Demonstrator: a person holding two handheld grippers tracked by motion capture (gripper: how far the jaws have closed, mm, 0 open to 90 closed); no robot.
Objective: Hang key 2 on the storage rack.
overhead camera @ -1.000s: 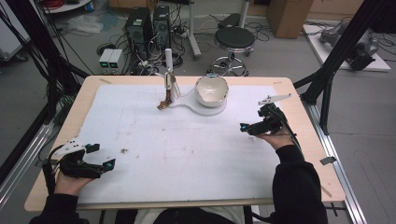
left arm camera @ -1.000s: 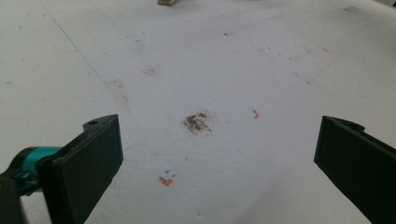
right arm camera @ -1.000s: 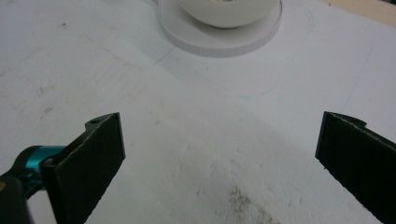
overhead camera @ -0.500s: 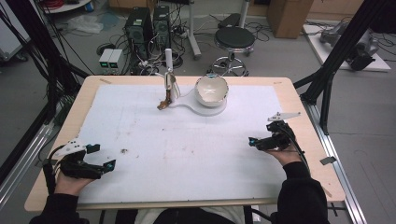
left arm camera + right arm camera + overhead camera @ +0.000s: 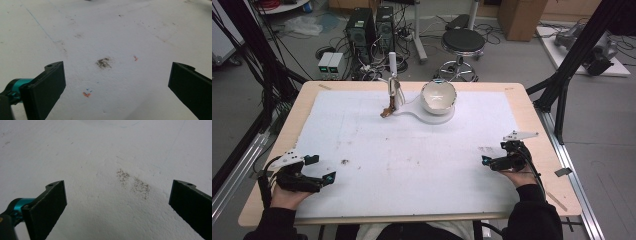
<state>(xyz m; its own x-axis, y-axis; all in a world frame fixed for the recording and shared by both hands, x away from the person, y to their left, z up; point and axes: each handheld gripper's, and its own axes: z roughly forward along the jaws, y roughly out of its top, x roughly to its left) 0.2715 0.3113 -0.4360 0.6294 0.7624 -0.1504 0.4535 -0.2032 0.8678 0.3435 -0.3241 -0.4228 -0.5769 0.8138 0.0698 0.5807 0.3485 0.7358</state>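
White, speckled sheet — both grippers gape, empty.

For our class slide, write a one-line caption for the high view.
Two open grippers, left and right, rest near the table's front corners, far from the bowl.

The person is wearing dark long sleeves reaching to the wrists. Each hand is gripping a black two-jaw gripper, the left gripper and right gripper, each showing teal accents near flat, rectangular black jaws with a small screw hole, a pale three-cornered top plate and a trailing black cable.
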